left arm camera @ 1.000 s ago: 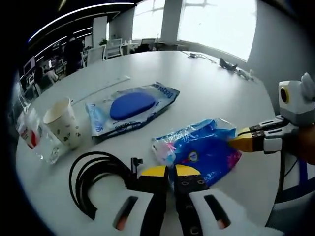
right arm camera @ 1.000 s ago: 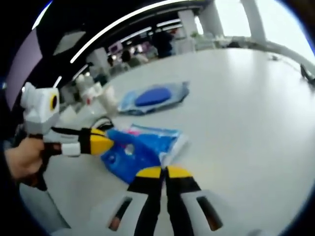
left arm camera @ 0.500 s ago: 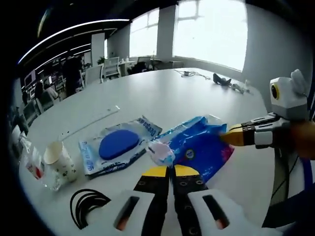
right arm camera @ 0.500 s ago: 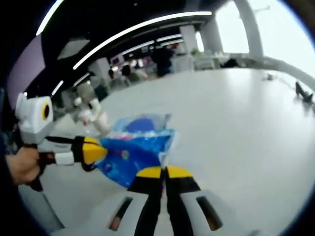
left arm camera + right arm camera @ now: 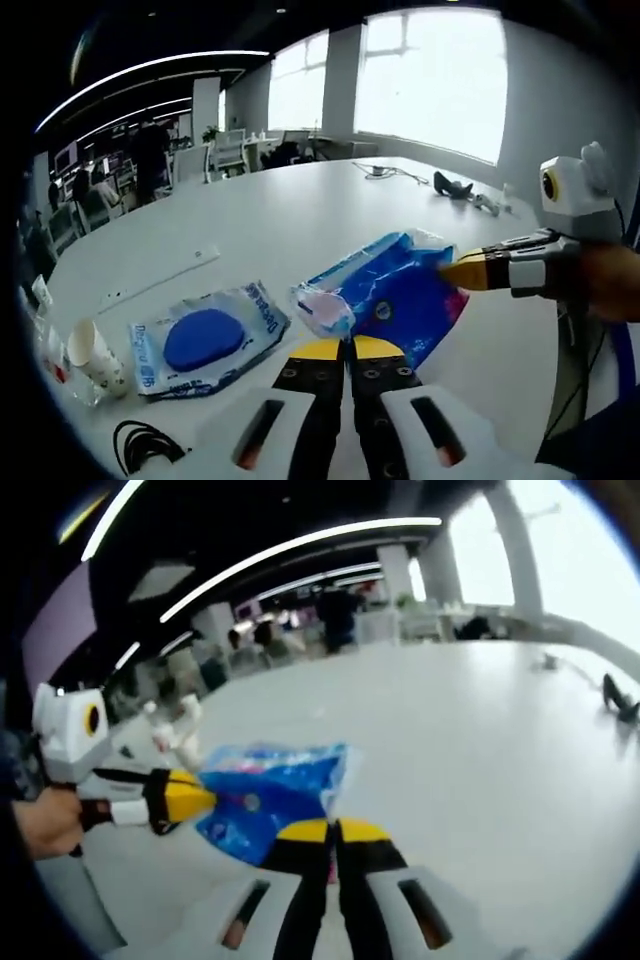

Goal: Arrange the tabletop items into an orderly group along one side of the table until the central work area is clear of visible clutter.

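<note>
Both grippers pinch the blue bag [image 5: 400, 295], held above the table [image 5: 300, 215]. Left gripper [image 5: 338, 347] grips its 7 o'clock edge; right gripper [image 5: 450, 272] grips its 3 o'clock edge. Pouch [image 5: 205, 338], cup [image 5: 92, 352] and cable [image 5: 140, 445] lie toward 8 o'clock.

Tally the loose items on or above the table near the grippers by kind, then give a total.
Plastic packets: 2, a bright blue bag held up by both grippers, and a clear packet with a blue pad lying flat
Paper cups: 1
Black cables: 1
Total: 4
</note>
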Tool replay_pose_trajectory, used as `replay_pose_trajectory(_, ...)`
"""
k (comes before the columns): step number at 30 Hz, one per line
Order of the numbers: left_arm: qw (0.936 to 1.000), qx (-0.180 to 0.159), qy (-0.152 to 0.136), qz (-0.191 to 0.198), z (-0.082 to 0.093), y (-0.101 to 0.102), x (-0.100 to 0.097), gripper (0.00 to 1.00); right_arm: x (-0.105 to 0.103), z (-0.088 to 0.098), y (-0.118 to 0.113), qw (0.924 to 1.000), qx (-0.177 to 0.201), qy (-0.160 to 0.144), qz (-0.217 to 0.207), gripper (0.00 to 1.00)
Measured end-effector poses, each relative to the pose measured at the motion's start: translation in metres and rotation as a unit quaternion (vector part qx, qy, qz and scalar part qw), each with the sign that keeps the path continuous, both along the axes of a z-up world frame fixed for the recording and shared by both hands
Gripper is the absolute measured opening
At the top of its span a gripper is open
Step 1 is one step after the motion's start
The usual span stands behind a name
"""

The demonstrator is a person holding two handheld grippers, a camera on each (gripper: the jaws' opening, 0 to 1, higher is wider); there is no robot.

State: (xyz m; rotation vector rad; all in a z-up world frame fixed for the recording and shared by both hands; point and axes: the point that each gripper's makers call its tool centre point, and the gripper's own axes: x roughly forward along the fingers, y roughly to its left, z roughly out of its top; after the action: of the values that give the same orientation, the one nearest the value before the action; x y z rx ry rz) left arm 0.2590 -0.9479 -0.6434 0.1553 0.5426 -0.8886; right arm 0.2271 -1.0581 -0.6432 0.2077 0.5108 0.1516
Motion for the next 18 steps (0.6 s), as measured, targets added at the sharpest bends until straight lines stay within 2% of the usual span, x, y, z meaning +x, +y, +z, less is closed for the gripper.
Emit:
replay_pose_trajectory(7,0.9999,0.005,-0.004,0.016,-0.002,-0.021,0.012,0.00,0.014,-0.002,-0.022,0.9998,0.001,-0.001,0.022,0.00)
replay_pose_trajectory(18,0.9992,0.013,-0.001,0.039,-0.008,-0.037,0.040,0.00,0.039,-0.006,-0.035,0.9991,0.012,-0.002,0.040,0.00)
